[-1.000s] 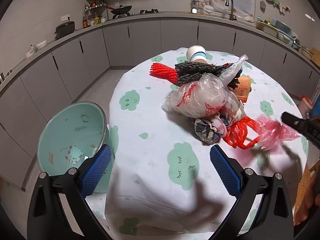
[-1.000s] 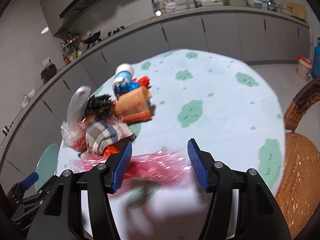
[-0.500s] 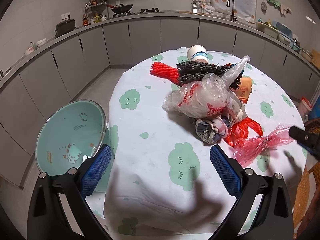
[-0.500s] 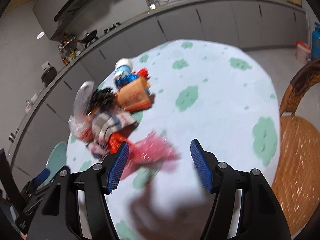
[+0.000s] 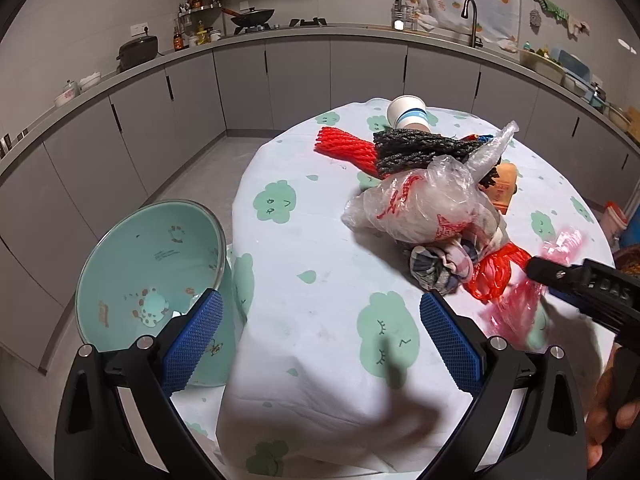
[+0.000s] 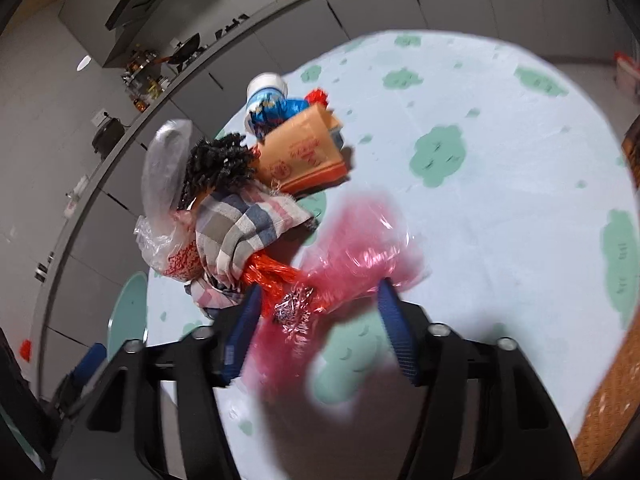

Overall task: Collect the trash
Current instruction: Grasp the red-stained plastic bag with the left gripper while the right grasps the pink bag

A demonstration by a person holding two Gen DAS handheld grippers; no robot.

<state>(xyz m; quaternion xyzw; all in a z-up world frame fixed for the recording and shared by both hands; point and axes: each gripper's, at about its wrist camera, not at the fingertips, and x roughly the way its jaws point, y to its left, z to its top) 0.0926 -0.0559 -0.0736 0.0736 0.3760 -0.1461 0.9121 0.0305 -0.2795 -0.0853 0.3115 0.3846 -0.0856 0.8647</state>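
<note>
Pink plastic wrapper (image 6: pixel 352 256), crinkled and blurred, lies between the fingers of the right gripper (image 6: pixel 320 320); its jaws have just been closing, but whether the pads already press on it I cannot tell. In the left wrist view the left gripper (image 5: pixel 320 336) hangs with its jaws spread wide and nothing between them, over the near edge of the table (image 5: pixel 320 264) with its cloud-print cloth. Beside that edge stands a mint-green bin (image 5: pixel 152 276). Just beyond the wrapper a heap of rubbish sits on the cloth: a red net bag (image 6: pixel 268 272), a checked cloth (image 6: pixel 240 232), a clear plastic bag (image 5: pixel 424 204), black netting (image 5: pixel 420 148), an orange carton (image 6: pixel 304 156) and a paper cup (image 5: pixel 408 114) at the far end.
</note>
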